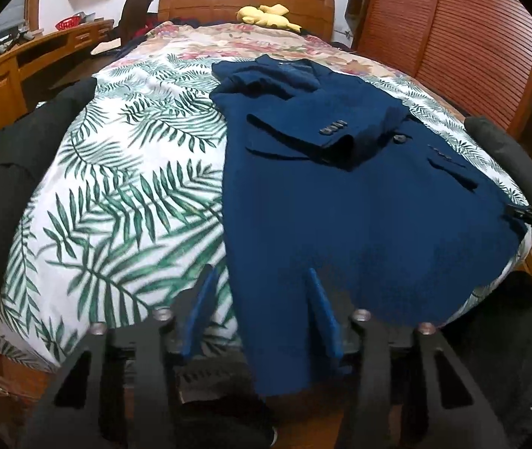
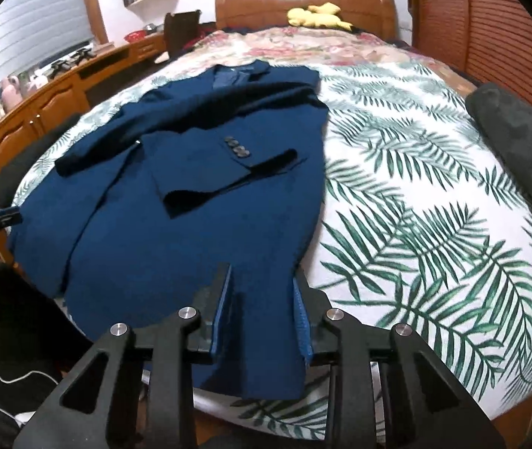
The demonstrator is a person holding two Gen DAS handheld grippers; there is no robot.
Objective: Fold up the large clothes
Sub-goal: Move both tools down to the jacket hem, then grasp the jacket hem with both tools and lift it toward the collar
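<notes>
The bed [image 1: 123,172], covered with a palm-leaf sheet, carried the blue jacket [image 1: 359,202] lying flat with both sleeves folded across its front; its hem overhung the near edge of the bed. Open sheet lay to the jacket's left in the left wrist view and to its right in the right wrist view, giving room to carry a fold sideways, while a desk [image 2: 52,108] ran close along one side and a slatted wardrobe [image 1: 464,37] along the other. Dark garments [image 1: 15,172] sat at the sheet's margins and could snag a wide sweep. The left gripper [image 1: 262,292] stood wide, one finger on the sheet, the other over the hem. The right gripper [image 2: 264,292] stood wide astride the hem, apparently not clamped. Likely faults: a single-layer pinch, the overhanging hem sliding off, or the folded sleeves shifting during lifting.
</notes>
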